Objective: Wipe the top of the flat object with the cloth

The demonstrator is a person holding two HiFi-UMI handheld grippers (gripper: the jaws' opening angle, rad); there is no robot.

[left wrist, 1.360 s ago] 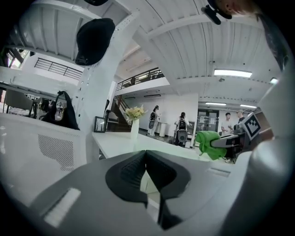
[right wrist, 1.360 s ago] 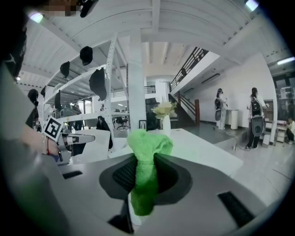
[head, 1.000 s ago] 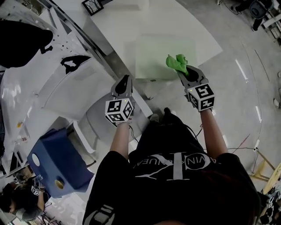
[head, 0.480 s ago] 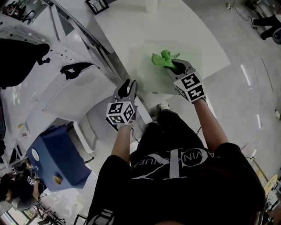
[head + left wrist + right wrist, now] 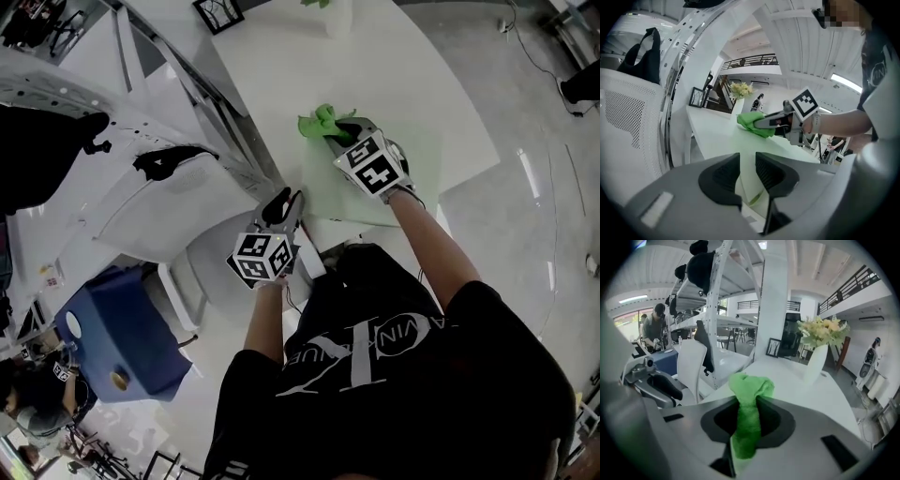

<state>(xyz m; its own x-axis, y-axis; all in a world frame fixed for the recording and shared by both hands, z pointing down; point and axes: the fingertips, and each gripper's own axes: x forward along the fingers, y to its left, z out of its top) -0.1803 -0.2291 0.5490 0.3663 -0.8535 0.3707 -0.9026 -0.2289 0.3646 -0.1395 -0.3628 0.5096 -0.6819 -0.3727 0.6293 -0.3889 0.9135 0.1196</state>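
Far left in the head view, a blue plastic box w/ round holes (image 5: pixel 127 339) sits on the floor. Above it a black bag (image 5: pixel 37 136) hangs on a white metal rack (image 5: pixel 141 70). Next along is a white moulded chair (image 5: pixel 155 211), pulled up nr the white round-edged bench (image 5: pixel 272 66).

The left gripper (image 5: pixel 286 202) hangs just off the bench's near edge, btwn chair and bench, pointing toward the tabletop and a little down. Its jaws have just been opening, then came back in slightly. They stand spread w/ a clear gap and nothing btwn them; only bench surface shows thru the gap in the left gripper view. It touches nothing.

Moving right, the bright green crumpled cloth (image 5: pixel 317 122) is pinched in the right gripper (image 5: pixel 339 141). The right gripper view shows both jaws pressed onto a strip of the fabric, w/ a bunched end sticking out past the tips. That bunch sits at the far left corner of the pale green flat rectangular sheet (image 5: pixel 333 192), which lies flat on the bench close to its near edge. In the left gripper view the cloth looks to be touching the sheet's top, tho contact can't be confirmed. The person's right forearm (image 5: pixel 427 248) crosses over the sheet's near right part.

Further back on the bench stand a black picture frame (image 5: pixel 217 11) and, right of it, a white vase (image 5: pixel 816 363) of pale yellow flowers (image 5: pixel 822 331), both well apart from the sheet.
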